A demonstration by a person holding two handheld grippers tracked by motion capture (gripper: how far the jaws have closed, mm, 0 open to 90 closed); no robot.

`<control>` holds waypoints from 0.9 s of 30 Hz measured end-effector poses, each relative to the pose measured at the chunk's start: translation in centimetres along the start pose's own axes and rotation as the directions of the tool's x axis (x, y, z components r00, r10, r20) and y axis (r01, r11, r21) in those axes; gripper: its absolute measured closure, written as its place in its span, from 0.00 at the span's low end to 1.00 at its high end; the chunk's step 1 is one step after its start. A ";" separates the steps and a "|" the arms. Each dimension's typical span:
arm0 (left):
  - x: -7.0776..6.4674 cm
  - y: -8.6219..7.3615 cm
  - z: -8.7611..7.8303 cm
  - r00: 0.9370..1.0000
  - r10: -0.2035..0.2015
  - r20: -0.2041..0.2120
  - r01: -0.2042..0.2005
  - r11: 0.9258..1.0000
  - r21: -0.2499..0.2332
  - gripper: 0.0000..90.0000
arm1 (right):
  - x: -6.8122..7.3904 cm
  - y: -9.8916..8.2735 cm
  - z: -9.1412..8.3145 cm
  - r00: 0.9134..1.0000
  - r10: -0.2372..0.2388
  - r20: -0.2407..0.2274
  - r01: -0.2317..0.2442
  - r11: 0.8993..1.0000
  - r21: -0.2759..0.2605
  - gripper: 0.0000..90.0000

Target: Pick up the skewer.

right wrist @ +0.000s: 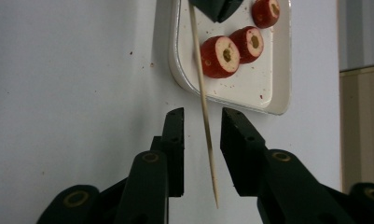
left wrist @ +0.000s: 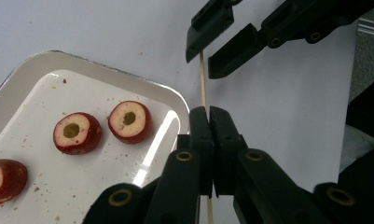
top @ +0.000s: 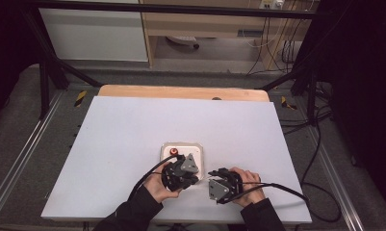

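I have the left gripper clamped on a thin wooden skewer just off the near right corner of the white tray, near the front edge of the table, and the right gripper stands with its jaws apart on either side of the stick, not yet touching it. I judge this a handover or two-handed steadying before spearing the red fruit slices; next the right jaws must pinch squarely. The skewer's far end is hidden behind the left jaws.
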State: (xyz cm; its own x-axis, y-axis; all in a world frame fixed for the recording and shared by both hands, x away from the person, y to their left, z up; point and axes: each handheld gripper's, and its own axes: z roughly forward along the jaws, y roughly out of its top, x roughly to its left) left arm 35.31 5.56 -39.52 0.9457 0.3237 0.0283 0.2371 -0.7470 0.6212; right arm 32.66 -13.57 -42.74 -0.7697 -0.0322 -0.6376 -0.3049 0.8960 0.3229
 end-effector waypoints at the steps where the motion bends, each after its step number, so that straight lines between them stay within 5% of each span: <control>1: 0.1 0.0 0.0 1.000 0.001 -0.001 -0.001 1.000 -0.001 0.98 | 0.0 0.0 0.1 1.000 -0.020 0.004 0.020 1.000 0.005 0.83; 4: 0.2 -0.1 -0.1 1.000 0.005 -0.005 -0.005 1.000 -0.002 0.98 | -0.4 0.0 0.3 0.996 -0.087 0.006 0.087 0.996 0.021 0.88; 19: 0.6 -0.3 -0.1 1.000 -0.020 0.007 0.020 1.000 0.012 0.97 | -0.4 0.2 0.4 0.984 -0.177 0.027 0.176 0.983 0.052 0.99; 21: 0.8 -0.3 -0.2 0.999 -0.043 0.001 0.043 0.999 0.029 0.88 | -0.5 0.5 0.3 0.980 -0.197 0.036 0.195 0.979 0.066 0.99; 27: 1.2 -0.5 -0.3 0.997 -0.068 0.021 0.065 0.991 0.113 0.89 | -0.8 1.5 0.4 0.959 -0.283 0.037 0.278 0.955 0.100 0.99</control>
State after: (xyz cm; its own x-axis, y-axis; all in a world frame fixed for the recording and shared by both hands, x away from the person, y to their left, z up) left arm 36.30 6.51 -39.51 0.9319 0.3614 -0.0304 0.3217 -0.7849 0.5295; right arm 33.06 -12.02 -42.06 -0.6311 -0.2679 -0.7280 -0.4492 0.8913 0.0614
